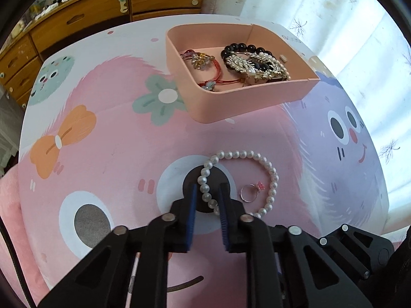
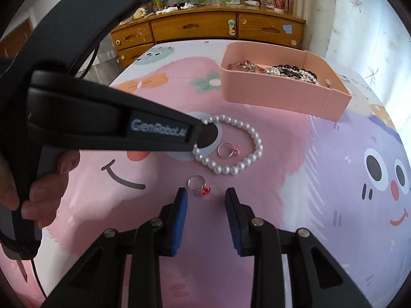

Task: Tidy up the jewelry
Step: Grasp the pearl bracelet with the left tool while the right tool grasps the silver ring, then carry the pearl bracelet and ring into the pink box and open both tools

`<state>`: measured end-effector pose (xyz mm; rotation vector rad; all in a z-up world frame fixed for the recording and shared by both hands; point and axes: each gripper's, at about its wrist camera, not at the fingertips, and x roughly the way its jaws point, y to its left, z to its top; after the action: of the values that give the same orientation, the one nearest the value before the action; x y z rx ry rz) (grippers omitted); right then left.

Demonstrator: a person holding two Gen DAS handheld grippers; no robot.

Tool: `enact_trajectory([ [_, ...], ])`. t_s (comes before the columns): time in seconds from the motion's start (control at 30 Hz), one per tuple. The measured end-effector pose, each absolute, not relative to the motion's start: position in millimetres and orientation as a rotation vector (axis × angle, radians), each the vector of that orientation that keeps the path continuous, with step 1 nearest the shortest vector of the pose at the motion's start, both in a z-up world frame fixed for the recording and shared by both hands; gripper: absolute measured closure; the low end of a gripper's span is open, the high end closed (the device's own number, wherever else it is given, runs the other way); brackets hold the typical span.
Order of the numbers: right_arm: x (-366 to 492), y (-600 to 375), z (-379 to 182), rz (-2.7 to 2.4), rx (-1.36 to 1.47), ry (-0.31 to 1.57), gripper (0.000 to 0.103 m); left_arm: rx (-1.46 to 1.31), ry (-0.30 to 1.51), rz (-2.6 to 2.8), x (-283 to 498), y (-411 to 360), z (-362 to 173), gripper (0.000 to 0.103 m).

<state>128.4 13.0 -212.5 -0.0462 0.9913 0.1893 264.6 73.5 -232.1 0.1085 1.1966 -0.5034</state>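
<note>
White pearl bracelet looped on cartoon cloth, left tongs apart astride its strand, right tongs apart.

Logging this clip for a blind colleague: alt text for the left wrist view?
The open left tool straddles a pearl bracelet lying on a cartoon-print cloth, a small ring inside its loop. Beyond, a pink tray holds other jewelry.

Behind the cartoon-print tablecloth I see a wooden dresser with stickers on its drawers, clutter along its top, and a white patterned curtain at right.
</note>
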Motion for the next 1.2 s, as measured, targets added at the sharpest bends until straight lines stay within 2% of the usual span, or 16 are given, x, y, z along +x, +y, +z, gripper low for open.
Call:
enact_trajectory([
  [0.2,125.8,18.4,-214.2,0.193,-0.095,0.956,0.077,0.069,1.204,-0.507,268.9,77.8,-233.8,0.098],
  [0.27,124.4,20.8,-215.1,0.201,-0.115,0.945,0.082,0.059,1.204,-0.511,269.1,79.2,-234.6,0.098],
  [0.33,124.2,22.4,-216.1,0.219,-0.14,0.934,0.092,0.053,1.202,-0.51,269.2,80.0,-234.7,0.098],
  [0.4,124.5,23.3,-216.7,0.23,-0.165,0.931,0.095,0.047,1.191,-0.509,269.0,81.9,-233.0,0.098],
  [0.77,126.2,16.9,-212.7,0.27,-0.169,0.953,0.095,-0.008,1.096,-0.546,257.4,90.8,-200.3,0.098],
  [1.2,137.9,-21.2,-183.4,0.262,-0.022,0.936,0.096,-0.07,0.969,-0.576,248.4,90.4,-142.6,0.098],
])
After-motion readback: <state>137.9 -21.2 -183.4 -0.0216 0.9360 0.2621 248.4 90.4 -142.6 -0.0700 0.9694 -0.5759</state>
